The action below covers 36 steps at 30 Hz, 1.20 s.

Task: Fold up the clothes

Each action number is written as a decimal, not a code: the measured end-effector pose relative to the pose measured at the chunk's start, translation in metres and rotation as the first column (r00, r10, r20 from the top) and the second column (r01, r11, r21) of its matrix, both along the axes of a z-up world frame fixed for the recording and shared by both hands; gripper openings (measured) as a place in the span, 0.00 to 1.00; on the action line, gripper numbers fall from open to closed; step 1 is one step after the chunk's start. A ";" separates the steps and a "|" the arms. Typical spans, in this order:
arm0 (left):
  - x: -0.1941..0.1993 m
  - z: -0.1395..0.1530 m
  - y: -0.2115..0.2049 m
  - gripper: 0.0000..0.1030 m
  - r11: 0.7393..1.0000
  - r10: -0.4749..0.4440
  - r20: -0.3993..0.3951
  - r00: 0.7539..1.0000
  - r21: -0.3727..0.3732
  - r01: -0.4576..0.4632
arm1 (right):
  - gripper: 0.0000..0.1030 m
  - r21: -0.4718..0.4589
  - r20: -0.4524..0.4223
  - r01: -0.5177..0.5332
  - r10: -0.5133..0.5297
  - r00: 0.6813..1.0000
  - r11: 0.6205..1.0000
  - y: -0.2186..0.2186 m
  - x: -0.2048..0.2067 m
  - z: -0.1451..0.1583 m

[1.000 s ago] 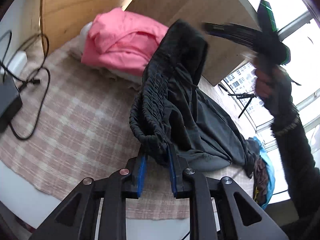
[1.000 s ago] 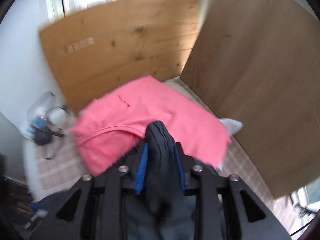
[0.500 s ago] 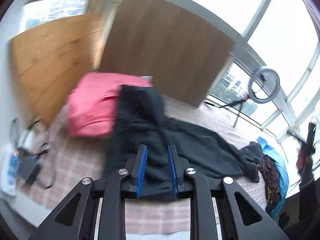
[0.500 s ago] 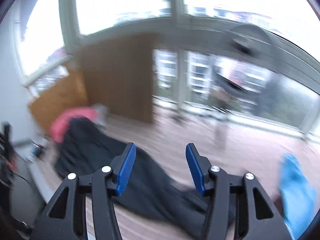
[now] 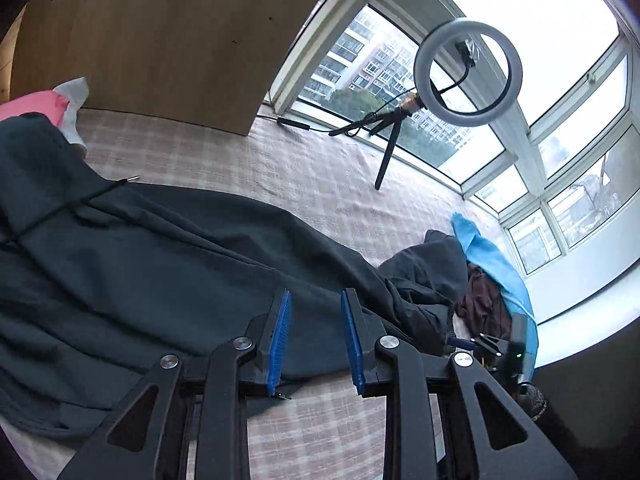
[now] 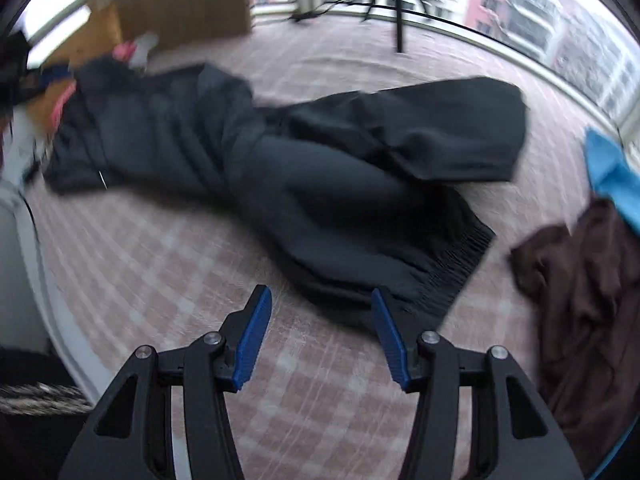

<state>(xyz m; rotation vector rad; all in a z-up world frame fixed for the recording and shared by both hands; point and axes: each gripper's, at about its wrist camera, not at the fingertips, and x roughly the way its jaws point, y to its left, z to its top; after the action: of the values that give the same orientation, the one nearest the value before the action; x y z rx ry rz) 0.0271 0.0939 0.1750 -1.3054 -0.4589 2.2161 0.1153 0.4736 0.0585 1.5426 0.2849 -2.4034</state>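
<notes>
Both ends released since a second ago: we now see the dark charcoal drawstring trousers [image 6: 320, 168] lying outstretched on the pink checked cloth [image 6: 168, 264], right hand-held gripper [image 6: 320, 336] wide, left hand-held gripper [image 5: 316, 340] narrowly parted and empty, so folding can begin.

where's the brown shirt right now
In the right wrist view the brown garment lies crumpled at the right edge of the checked cloth, just below the blue garment and right of the dark pants' cuff.

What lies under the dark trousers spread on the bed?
The checked bedcover shows all round the dark trousers. Whatever is directly beneath them is covered.
</notes>
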 end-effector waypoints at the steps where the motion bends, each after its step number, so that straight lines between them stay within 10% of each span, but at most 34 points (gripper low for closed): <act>1: 0.001 0.002 0.001 0.24 1.000 0.002 -0.005 1.000 -0.011 -0.002 | 0.49 0.024 0.002 -0.027 0.027 1.000 0.999 -0.005 -0.004 -0.008; 2: 0.003 0.005 0.001 0.24 1.000 0.009 -0.009 1.000 -0.019 -0.009 | 0.47 0.053 0.007 -0.039 0.038 0.999 0.998 -0.008 -0.010 -0.014; 4: 0.007 0.008 -0.001 0.24 0.999 0.025 -0.015 1.000 -0.027 -0.026 | 0.06 0.027 0.014 -0.030 0.030 0.999 0.999 -0.002 -0.022 -0.014; 8: 0.019 0.012 -0.014 0.24 0.997 0.080 -0.025 0.996 -0.022 -0.080 | 0.03 -0.018 -0.134 0.059 -0.061 0.989 0.998 0.030 -0.051 0.040; 12: 0.021 0.003 -0.016 0.24 0.995 0.097 0.001 0.995 -0.017 -0.097 | 0.11 -0.008 -0.194 0.255 -0.251 0.948 0.967 0.076 -0.093 0.085; 17: 0.022 -0.010 -0.006 0.24 0.997 0.064 0.028 0.998 -0.040 -0.063 | 0.52 -0.071 -0.201 0.223 -0.233 0.951 0.972 0.095 -0.060 0.100; 21: 0.018 -0.014 -0.004 0.24 0.998 0.051 0.040 0.998 -0.043 -0.049 | 0.53 -0.192 -0.148 0.281 -0.311 0.939 0.940 0.111 -0.017 0.087; 27: 0.005 -0.008 -0.002 0.24 0.998 0.037 0.044 0.998 -0.059 -0.034 | 0.53 -0.187 -0.083 0.094 -0.111 0.990 0.978 0.046 -0.003 0.055; 32: 0.010 0.004 -0.005 0.24 0.997 0.028 0.008 1.000 -0.070 -0.027 | 0.53 -0.164 -0.230 -0.074 0.035 0.972 0.984 -0.019 0.013 0.074; 36: 0.014 0.002 -0.019 0.24 0.997 0.042 0.018 0.999 -0.065 -0.041 | 0.53 0.050 -0.203 -0.128 0.135 0.970 0.991 -0.051 -0.005 0.048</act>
<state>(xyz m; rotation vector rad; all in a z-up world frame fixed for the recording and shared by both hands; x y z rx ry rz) 0.0415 0.0751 0.1767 -1.3632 -0.4282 2.2718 0.1107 0.4222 0.1062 1.2468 0.4607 -2.4660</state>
